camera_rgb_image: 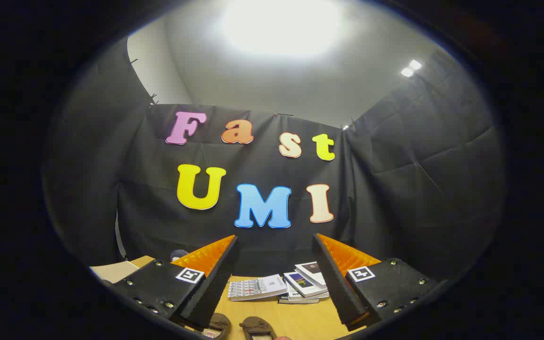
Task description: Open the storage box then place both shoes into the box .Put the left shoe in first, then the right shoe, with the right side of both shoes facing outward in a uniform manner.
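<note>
My gripper [276, 264] is released, jaws spread wide with nothing between them, aimed high at the booth wall rather than down at the work. Both shoes [239, 326] sit at the very bottom centre of the frame on the bench [300, 318], brown, side by side, only their near ends visible under and between my fingers [208, 288]. Can't tell left shoe from right at this angle. A pale boxy corner [118, 270] shows lower left of the frame beside my left-hand finger; may be the storage box, not sure, and I can't tell if it's open. Stack of books [295, 285] lies beyond the fingers in the lower middle, well apart from the shoes, not part of the job. Judgement: task looks barely started, box-opening step is first. To do it well I'd tilt down and swing toward the lower left so the box is fully in sight before committing, find the lid edge or flap, keep jaws apart until they straddle it, then close squarely. Risk: dropping blind could clip the shoes and knock them out of line.
</note>
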A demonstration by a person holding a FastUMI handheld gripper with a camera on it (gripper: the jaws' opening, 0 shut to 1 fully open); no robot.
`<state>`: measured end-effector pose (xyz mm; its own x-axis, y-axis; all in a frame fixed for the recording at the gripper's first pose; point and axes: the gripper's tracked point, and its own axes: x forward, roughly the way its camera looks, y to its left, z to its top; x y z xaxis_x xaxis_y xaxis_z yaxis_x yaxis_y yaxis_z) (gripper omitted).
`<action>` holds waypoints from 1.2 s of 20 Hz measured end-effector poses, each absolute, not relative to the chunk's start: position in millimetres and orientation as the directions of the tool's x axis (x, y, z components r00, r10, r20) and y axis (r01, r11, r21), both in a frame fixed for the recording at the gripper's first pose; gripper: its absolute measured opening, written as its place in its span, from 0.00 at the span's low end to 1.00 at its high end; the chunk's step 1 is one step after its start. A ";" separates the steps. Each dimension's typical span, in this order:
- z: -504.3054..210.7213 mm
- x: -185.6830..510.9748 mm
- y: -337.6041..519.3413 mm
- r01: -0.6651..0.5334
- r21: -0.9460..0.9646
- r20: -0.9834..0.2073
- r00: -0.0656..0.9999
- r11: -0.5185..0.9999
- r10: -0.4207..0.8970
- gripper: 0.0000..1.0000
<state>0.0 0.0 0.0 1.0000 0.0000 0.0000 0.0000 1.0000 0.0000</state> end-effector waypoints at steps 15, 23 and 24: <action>-7.2 -15.4 18.8 -0.044 -0.059 -0.012 0.999 0.997 0.044 0.95; -26.1 -12.6 26.7 -0.055 -0.009 -0.032 0.998 0.998 0.055 0.95; -30.6 -12.7 30.6 -0.063 0.016 -0.040 0.997 0.998 0.063 0.95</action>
<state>-12.7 30.6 -30.6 0.9972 0.0632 -0.0396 -0.0626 0.9979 0.0161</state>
